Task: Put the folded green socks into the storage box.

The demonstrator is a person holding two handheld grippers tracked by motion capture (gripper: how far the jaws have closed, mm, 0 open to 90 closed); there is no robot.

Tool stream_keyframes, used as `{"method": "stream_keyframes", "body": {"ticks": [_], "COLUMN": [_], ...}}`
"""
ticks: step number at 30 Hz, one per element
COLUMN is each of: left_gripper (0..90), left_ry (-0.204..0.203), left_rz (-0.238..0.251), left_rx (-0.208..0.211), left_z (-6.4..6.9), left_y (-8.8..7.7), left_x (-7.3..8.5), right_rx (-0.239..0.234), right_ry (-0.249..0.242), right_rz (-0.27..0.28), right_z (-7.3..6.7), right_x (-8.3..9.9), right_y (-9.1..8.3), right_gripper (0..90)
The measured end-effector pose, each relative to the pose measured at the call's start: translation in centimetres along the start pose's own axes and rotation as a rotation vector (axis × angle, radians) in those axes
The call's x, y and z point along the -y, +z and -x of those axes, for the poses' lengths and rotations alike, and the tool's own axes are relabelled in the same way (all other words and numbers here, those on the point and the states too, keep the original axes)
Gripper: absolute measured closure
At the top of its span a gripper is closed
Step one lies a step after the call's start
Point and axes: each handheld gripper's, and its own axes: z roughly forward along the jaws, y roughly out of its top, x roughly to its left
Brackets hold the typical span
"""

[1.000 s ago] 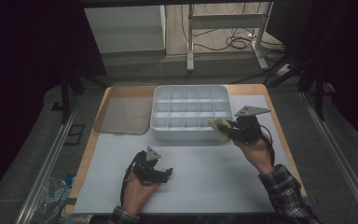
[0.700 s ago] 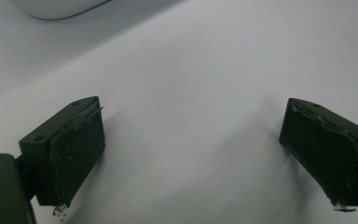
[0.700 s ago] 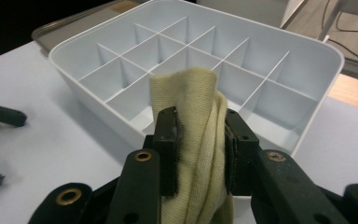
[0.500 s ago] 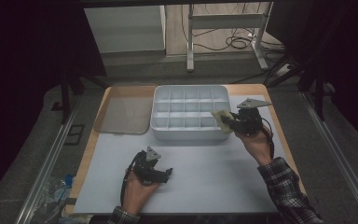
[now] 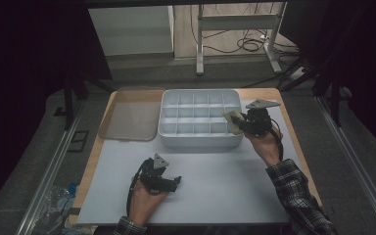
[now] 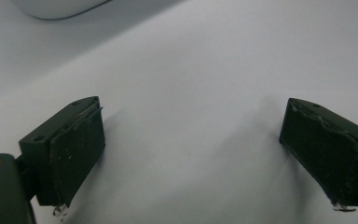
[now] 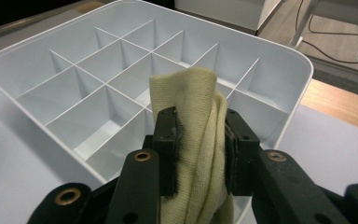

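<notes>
Pinching the yellow cloth (image 7: 200,135) upright in your right gripper (image 7: 199,140), you're at the divided tray's (image 5: 198,139) right edge; its compartments lie left of the jaws in the high view. Left gripper (image 6: 191,154), jaws spread, rests on the desk (image 5: 225,176), lower centre.

**Hidden, cropped or unreadable**

Right tool (image 7: 198,144): the pinched part of the yellow cloth (image 7: 200,140) is covered by the jaws; its lower end runs off the bottom edge of the right gripper view. The cloth also hides the compartments directly beyond it in the white divided tray (image 7: 279,70).

Left tool (image 6: 191,154): both jaw bases are cut by the bottom edge of the left gripper view. Ahead of it, a pale rounded rim (image 6: 56,7) is cropped at the top, unidentifiable there.

High view: clutter (image 5: 54,205) well left of the left tool, off the bench (image 5: 225,191), is too dim to name.
</notes>
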Motion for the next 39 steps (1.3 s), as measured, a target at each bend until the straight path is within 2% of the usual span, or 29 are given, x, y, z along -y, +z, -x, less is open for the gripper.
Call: {"method": "stream_keyframes", "body": {"ticks": [5,16,39], "left_gripper": [6.4,6.4,6.4], "left_ry": [0.0,0.0,0.0], "left_rz": [0.0,0.0,0.0], "left_rx": [0.0,0.0,0.0], "left_z": [0.0,0.0,0.0], "left_y": [0.0,0.0,0.0], "left_x": [0.0,0.0,0.0], "right_rx": [0.021,0.034,0.07], "right_ry": [-0.021,-0.013,-0.035], "right_rz": [0.001,0.0,-0.009], "right_z": [0.0,0.4,0.5], "right_x": [-0.2,0.2,1.6], "right_y": [0.8,1.8,4.1], "right_gripper": [70.0,69.7,68.1]}}
